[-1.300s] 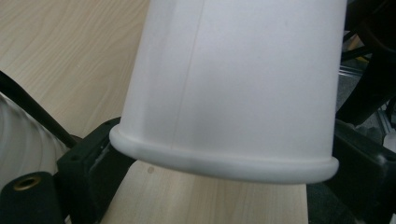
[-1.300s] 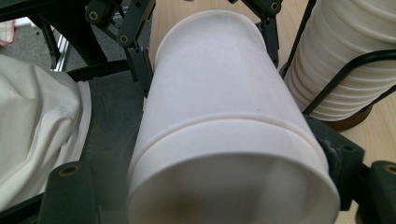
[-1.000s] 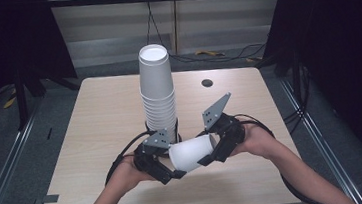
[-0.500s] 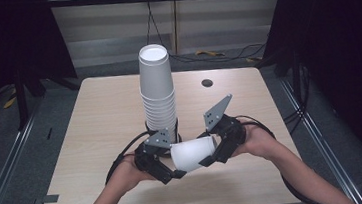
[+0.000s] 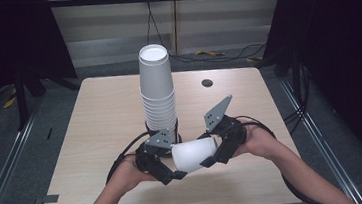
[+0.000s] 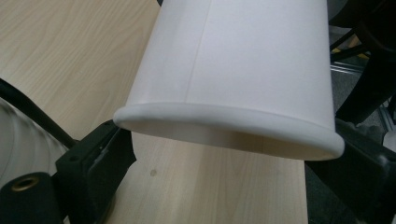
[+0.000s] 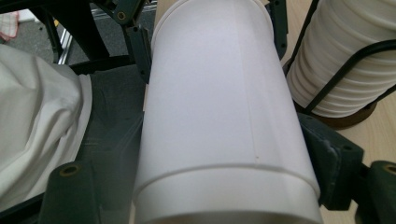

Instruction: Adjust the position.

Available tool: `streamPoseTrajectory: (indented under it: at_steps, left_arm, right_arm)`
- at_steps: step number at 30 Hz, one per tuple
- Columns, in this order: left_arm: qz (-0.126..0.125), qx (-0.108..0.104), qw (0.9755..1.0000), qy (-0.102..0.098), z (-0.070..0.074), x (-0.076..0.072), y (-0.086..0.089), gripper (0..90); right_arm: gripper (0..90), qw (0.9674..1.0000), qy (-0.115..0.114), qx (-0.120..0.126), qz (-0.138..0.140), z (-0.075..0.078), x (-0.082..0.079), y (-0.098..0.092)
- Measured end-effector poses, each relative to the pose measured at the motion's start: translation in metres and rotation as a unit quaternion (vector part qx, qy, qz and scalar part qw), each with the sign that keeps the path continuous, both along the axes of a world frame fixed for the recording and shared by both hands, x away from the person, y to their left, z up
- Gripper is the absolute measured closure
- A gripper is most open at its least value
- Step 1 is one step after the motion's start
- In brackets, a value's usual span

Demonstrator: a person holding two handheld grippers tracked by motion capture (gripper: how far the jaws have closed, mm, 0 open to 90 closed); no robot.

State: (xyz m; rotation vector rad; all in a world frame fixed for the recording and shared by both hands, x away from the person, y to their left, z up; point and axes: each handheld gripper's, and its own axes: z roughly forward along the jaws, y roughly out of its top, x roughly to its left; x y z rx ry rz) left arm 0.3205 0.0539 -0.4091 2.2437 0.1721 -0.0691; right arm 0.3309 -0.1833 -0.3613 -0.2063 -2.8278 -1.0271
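Note:
A white paper cup [image 5: 194, 153] lies on its side above the table's near edge, held between both grippers. My right gripper [image 5: 213, 154] is shut on its base end, and the cup body [image 7: 219, 116] fills the gap between those jaws. My left gripper [image 5: 173, 169] is at the rim end. Its jaws have just been opening and now flank the unsquashed rim [image 6: 229, 128], which still lies between them. A tall stack of white cups [image 5: 157, 91] stands in a black wire holder just behind the grippers.
The light wooden table [image 5: 100, 120] has a small round hole [image 5: 207, 83] at the back right. The stack's ribbed rims [image 7: 345, 60] stand close beside the right gripper, on a brown base [image 7: 348, 121]. The person's white garment [image 7: 37, 116] lies below the cup.

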Motion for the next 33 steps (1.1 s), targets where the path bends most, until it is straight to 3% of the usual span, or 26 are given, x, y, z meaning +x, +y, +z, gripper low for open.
streamPoseTrajectory:
  at_steps: [12, 13, 16, 21, 27, 31, 33]
  left_arm:
    - [-0.001, -0.008, 1.0, 0.002, 0.004, 0.002, 0.004, 13.6]
    - [0.002, -0.013, 0.9999, 0.011, 0.005, 0.003, 0.006, 14.3]
    - [0.005, -0.012, 0.9999, 0.009, 0.008, 0.003, 0.007, 15.0]
    - [0.011, -0.005, 0.9999, 0.01, 0.011, 0.003, 0.009, 15.5]
    - [0.012, 0.025, 0.9996, 0.003, 0.013, 0.002, 0.008, 15.1]
    - [0.017, 0.033, 0.9992, 0.011, 0.014, 0.002, 0.006, 15.1]
    - [0.014, 0.06, 0.9981, 0.003, 0.014, 0.001, 0.003, 15.0]
  right_arm:
    - [23.7, 0.9999, -0.006, 0.009, 0.001, 0.001, 0.001, 0.002]
    - [23.3, 0.9998, -0.009, 0.02, -0.003, 0.001, 0.001, 0.001]
    - [22.8, 0.9994, -0.009, 0.03, -0.011, 0.001, 0.001, 0.001]
    - [16.1, 0.9987, -0.025, 0.037, -0.024, 0.002, 0.0, 0.002]
    - [13.5, 0.9982, -0.04, 0.027, -0.036, 0.007, -0.001, 0.002]
    - [13.8, 0.9985, -0.046, 0.01, -0.028, 0.008, -0.001, 0.003]
    - [13.7, 0.9985, -0.05, -0.001, -0.022, 0.01, -0.003, 0.005]
